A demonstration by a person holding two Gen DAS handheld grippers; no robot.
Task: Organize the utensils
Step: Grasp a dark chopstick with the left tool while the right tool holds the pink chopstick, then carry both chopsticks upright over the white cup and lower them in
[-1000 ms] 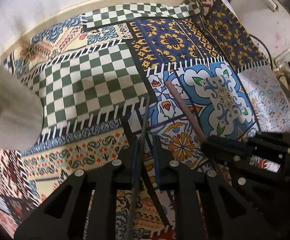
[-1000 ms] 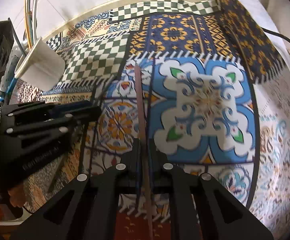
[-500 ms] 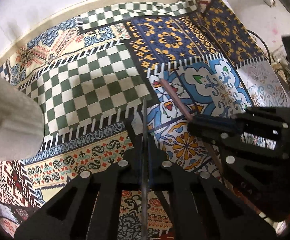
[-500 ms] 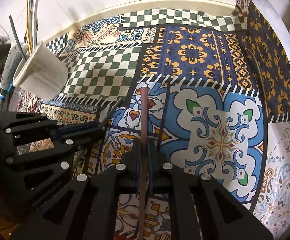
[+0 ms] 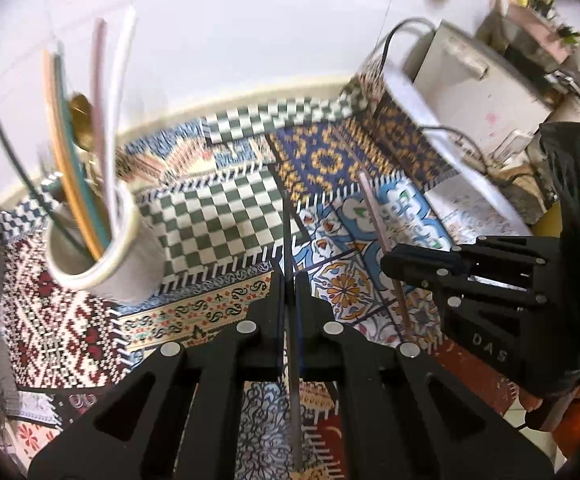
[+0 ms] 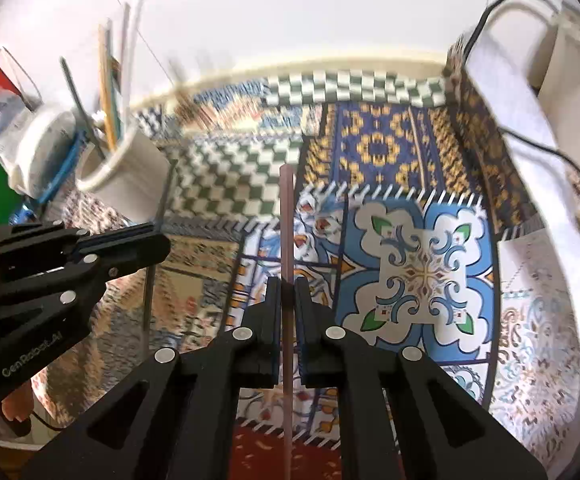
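My left gripper (image 5: 288, 280) is shut on a thin dark stick (image 5: 286, 232) that runs up past its tips and down between the arms. My right gripper (image 6: 287, 286) is shut on a pinkish-brown stick (image 6: 286, 216), also upright in the jaws. Each gripper shows in the other's view: the right gripper (image 5: 393, 262) with its pink stick (image 5: 371, 204) at right, the left gripper (image 6: 158, 242) with its dark stick (image 6: 161, 204) at left. A white cup (image 5: 130, 256) holding several coloured sticks stands at the left; the same cup (image 6: 130, 176) appears in the right wrist view.
A patchwork patterned cloth (image 5: 226, 220) covers the table, against a white wall. A white box with a black cable (image 5: 461, 80) sits at the far right. A second white container (image 6: 38, 148) and clutter stand left of the cup. A hand (image 5: 545, 420) shows at lower right.
Both grippers have lifted off the cloth with their sticks and tilted up, so the cup and wall have come into view. The left jaws closed fully on the dark stick.
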